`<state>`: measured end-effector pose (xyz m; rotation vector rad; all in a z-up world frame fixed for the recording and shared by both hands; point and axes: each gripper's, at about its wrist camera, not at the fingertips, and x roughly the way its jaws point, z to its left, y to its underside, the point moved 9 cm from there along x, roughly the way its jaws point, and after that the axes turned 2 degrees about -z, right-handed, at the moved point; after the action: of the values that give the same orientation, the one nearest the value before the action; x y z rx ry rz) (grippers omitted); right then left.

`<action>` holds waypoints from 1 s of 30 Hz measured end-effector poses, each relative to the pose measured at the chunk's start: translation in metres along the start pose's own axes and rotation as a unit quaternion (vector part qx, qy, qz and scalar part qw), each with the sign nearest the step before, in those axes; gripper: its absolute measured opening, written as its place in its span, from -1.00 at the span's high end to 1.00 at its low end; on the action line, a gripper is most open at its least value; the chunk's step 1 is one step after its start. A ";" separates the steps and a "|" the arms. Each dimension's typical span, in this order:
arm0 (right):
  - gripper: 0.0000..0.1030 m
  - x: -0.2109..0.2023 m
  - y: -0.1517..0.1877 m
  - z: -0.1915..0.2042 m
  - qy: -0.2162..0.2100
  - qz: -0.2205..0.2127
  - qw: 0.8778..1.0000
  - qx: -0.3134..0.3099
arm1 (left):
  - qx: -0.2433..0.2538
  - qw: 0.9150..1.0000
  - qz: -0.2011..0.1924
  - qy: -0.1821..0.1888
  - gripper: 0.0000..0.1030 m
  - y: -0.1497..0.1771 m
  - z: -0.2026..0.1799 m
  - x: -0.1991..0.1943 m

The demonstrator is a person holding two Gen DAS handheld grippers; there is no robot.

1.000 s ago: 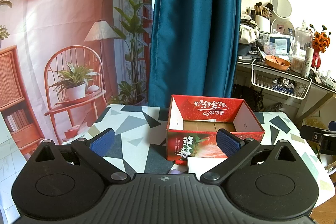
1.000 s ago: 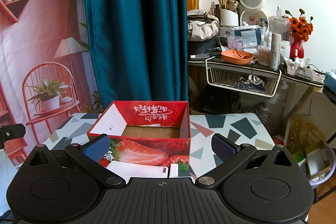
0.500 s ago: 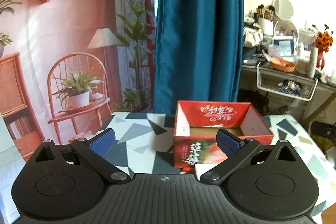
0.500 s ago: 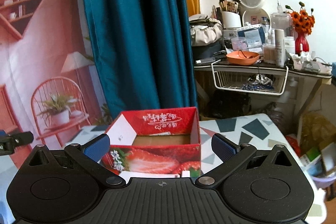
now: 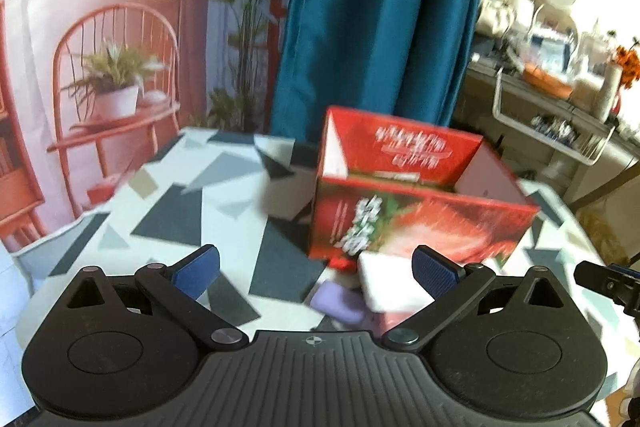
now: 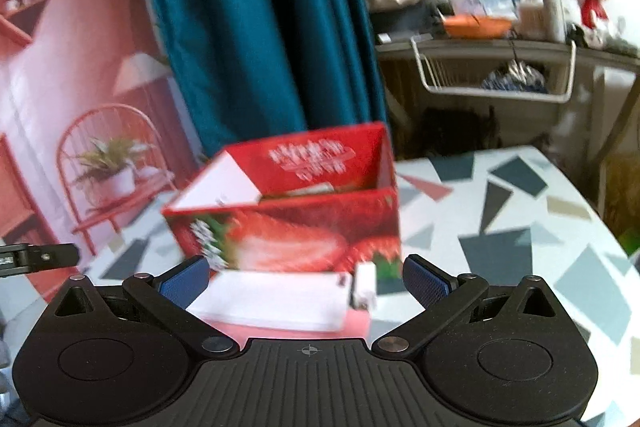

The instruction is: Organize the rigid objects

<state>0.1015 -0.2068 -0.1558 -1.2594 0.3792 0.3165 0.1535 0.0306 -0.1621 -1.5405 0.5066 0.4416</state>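
Fingers on my left gripper [image 5: 316, 267] stood wide apart, holding nothing, above the white box [image 5: 390, 283] and purple block [image 5: 340, 301]. My right gripper [image 6: 306, 277] was equally spread and empty over that white box [image 6: 276, 301], just before the red strawberry carton [image 6: 304, 223] on the patterned table [image 6: 520, 227].

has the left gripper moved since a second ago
Yes. The left gripper has dipped toward the table: the strawberry box looms larger, with the white box newly visible.
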 end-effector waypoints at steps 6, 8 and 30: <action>-0.85 0.041 0.030 -0.018 0.011 0.037 0.999 0.008 | 0.000 0.999 0.050 0.009 -1.00 0.020 0.000 0.034; -0.73 0.052 0.037 -0.017 0.003 0.049 0.999 0.003 | -0.019 0.999 0.039 0.028 -0.99 0.016 -0.010 0.046; -0.20 0.139 0.059 -0.015 -0.063 0.153 0.985 0.051 | -0.007 0.991 0.113 0.067 -0.58 0.007 -0.057 0.134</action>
<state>0.1985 -0.2015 -0.2720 -1.0746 0.4754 0.6279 0.2581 -0.0320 -0.2416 -1.5389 0.7881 0.5175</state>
